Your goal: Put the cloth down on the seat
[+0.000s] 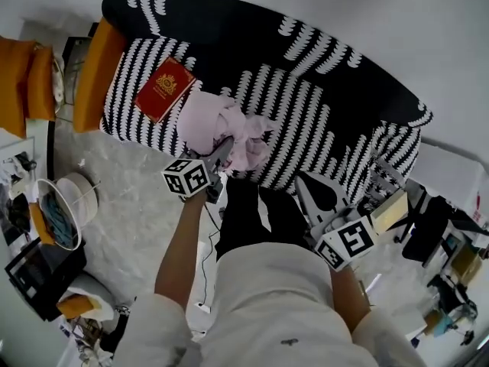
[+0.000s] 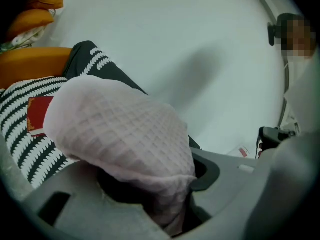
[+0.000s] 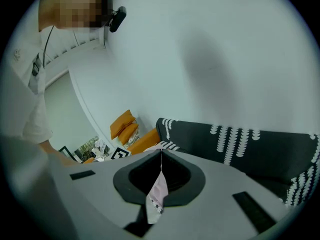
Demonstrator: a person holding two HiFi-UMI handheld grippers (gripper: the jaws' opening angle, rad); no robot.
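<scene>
A pink waffle-weave cloth [image 1: 221, 125] is bunched over the black-and-white patterned sofa seat [image 1: 306, 121], near its front edge. My left gripper [image 1: 227, 145] reaches into the cloth from the front and is shut on it. In the left gripper view the cloth [image 2: 120, 129] drapes over the left gripper [image 2: 165, 184] and hides its tips. My right gripper [image 1: 304, 180] is held off the seat's front edge, to the right of the cloth and apart from it. Seen in its own view, the right gripper [image 3: 161, 153] is shut, with a small pinkish tag [image 3: 157, 196] hanging at the seam.
A red book [image 1: 164, 88] lies on the seat left of the cloth. An orange cushion [image 1: 95, 75] leans at the sofa's left end, and more orange pillows [image 1: 27, 79] sit beyond it. A round white basket [image 1: 65, 209] stands on the floor at left. Clutter [image 1: 428, 235] fills the right side.
</scene>
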